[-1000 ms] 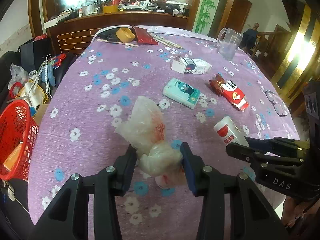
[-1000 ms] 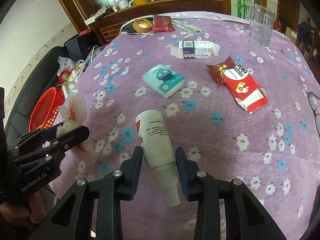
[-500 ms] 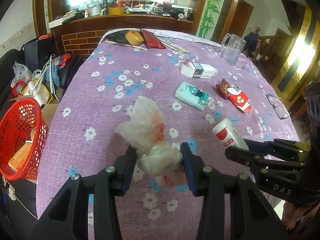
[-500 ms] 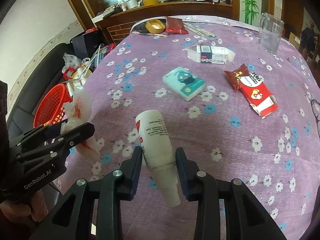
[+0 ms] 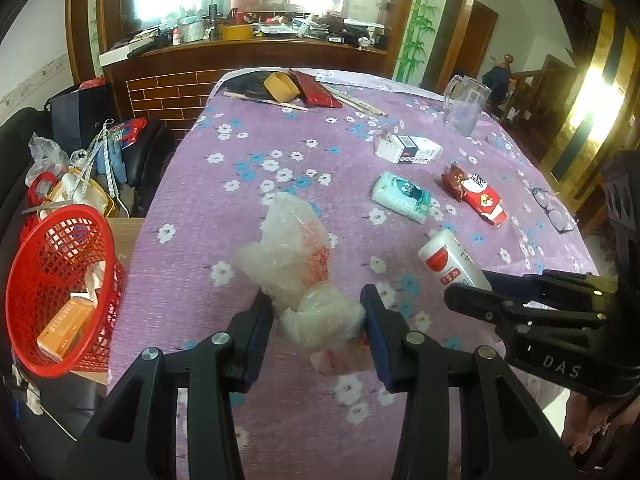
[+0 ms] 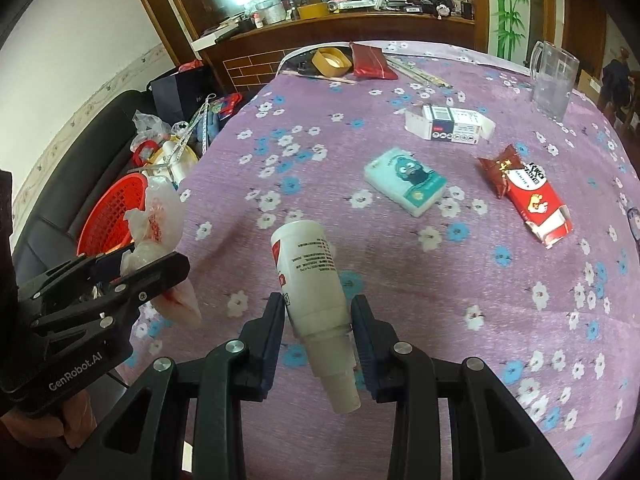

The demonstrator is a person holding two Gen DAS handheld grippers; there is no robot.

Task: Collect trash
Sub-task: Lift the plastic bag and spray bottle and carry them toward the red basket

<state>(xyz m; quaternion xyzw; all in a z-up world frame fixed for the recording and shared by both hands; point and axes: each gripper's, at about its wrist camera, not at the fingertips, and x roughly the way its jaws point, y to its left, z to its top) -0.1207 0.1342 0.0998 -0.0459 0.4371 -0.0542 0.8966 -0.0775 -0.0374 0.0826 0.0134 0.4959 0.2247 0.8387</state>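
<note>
Left gripper (image 5: pixel 318 316) marked "GenRobot.AI" – pinching crumpled bag (image 5: pixel 296 256), right gripper (image 6: pixel 318 332) marked "DAS" – clamped on white bottle (image 6: pixel 310 276), label print unreadable

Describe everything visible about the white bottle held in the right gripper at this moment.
The white bottle looks like opaque plastic: a cylindrical body with a red-and-white label and small black print, narrowing to a paler neck and cap. It is gripped near its shoulder between the pads of the right gripper, lifted clear of the purple floral tablecloth. Its flat base points away toward the table's far side, and the cap end points back toward the camera. Nothing else touches it. In the left wrist view, its red label faces up.
</note>
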